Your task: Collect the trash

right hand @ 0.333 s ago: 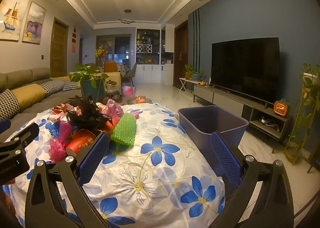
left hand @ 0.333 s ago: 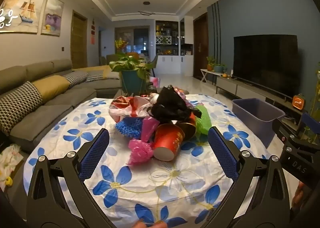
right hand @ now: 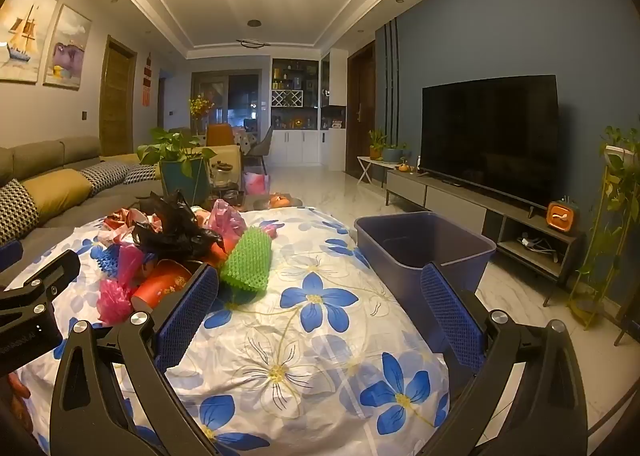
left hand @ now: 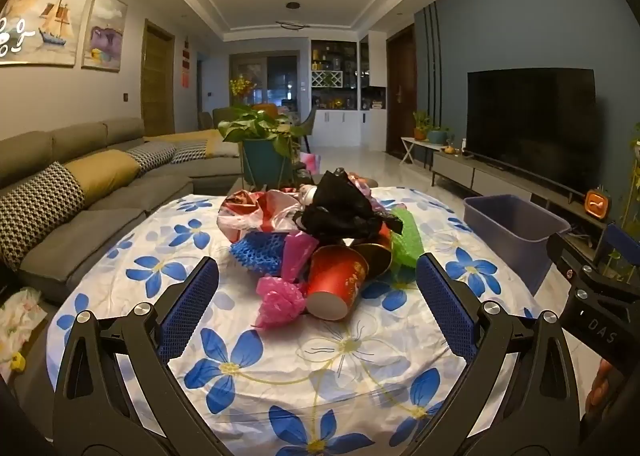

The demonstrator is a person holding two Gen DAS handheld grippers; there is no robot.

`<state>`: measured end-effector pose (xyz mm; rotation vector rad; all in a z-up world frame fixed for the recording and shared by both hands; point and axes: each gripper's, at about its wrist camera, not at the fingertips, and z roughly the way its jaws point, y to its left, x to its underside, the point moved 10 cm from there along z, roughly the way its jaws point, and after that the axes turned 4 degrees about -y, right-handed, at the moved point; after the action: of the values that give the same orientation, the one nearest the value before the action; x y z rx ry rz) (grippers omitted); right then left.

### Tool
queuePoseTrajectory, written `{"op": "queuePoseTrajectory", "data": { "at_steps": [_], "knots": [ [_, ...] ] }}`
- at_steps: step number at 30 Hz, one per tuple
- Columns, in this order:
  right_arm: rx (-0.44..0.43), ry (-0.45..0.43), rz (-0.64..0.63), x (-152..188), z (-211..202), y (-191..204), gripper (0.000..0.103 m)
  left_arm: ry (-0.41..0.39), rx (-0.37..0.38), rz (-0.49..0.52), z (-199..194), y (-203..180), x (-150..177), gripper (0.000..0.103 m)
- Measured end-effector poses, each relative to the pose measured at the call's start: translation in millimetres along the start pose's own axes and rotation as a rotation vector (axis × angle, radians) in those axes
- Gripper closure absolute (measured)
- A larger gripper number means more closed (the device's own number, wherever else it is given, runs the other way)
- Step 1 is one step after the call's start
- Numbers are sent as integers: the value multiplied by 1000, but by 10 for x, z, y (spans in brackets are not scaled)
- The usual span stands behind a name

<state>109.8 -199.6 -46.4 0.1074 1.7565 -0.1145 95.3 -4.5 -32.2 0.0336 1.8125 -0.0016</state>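
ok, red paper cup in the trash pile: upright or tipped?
Tipped. The red paper cup lies on its side at the near edge of the pile, its flat base facing the left wrist camera, resting on the floral tablecloth.

Right gripper (right hand: 318,298) held above floral tablecloth (right hand: 320,336), jaws spread wide, nothing between the blue pads (right hand: 188,316). Purple bin (right hand: 424,244) standing just beyond the table's right edge, interior apparently bare, partly hidden behind the right pad. Trash pile (right hand: 172,244) on the far left of the cloth: black bag (right hand: 176,228) on top, green foam net (right hand: 248,260) at its right edge, red paper cup (right hand: 164,284) lying tipped over, pink bag (right hand: 114,296) at the near left. Left gripper (right hand: 28,308) visible at the left edge, state not discernible. Sofa (right hand: 60,180), potted plant (right hand: 180,164) and television (right hand: 488,136) in the background.
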Motion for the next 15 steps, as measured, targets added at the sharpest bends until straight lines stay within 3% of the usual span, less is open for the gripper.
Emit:
{"op": "queuePoseTrajectory", "data": {
  "at_steps": [15],
  "knots": [
    [-1, -5, -2, -10, -45, -20, 5, 8, -5, -27, 1, 76, 39, 6]
  ]
}}
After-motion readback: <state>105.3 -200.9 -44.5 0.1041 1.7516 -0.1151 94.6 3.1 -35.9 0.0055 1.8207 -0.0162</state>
